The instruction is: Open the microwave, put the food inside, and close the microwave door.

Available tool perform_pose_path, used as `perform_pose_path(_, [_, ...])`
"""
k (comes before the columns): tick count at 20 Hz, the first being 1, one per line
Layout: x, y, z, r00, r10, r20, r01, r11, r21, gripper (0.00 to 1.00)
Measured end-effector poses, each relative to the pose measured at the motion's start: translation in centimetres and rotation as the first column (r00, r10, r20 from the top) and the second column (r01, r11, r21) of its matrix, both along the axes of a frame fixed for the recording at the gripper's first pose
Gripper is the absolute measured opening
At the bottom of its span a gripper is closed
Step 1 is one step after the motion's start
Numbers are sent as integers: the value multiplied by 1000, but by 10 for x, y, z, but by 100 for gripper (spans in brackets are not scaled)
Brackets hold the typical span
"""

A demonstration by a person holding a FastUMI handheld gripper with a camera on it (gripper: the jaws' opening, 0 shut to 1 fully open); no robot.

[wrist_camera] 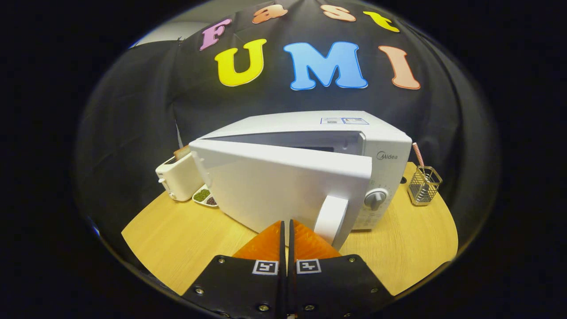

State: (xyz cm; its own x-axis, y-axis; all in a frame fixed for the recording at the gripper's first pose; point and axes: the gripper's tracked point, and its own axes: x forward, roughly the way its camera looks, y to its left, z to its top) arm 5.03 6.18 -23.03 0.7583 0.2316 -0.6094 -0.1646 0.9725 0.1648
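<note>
A white microwave (381,146) stands on the wooden table (412,248). Its door (283,186) is swung partly ajar, hinged on the left, with a dark gap into the cavity showing above it. The door's white handle (331,218) sits just ahead and right of my fingertips. My gripper (286,223) is shut with nothing between its fingers, the tips close against the lower front of the door, left of the handle. A round dial (375,199) shows on the control panel right of the door.
A cream toaster (178,176) with bread in its slot stands left of the microwave. Beside it lies a small white dish (204,196) with green and dark fillings. A wire holder (424,185) with a striped straw stands at the table's right edge.
</note>
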Motion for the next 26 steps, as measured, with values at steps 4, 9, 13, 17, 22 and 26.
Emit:
perform_pose_path(4, [30, -8, -3, 999, -46, 23, 46, 999, -8, 1])
perform_pose_path(9, [67, -21, -9, 989, -141, 34, 142, 989, -32, 1])
perform_pose_path(13, [68, -15, -15, 990, -135, 50, 138, 988, -66, 1])
perform_pose_path(17, [75, -14, -17, 981, -193, 29, 194, 980, -34, 2])
perform_pose_path(22, [62, -13, 12, 981, -156, 113, 165, 983, -82, 1])
perform_pose_path(26, [31, -14, 51, 971, -135, 197, 160, 981, -113, 1])
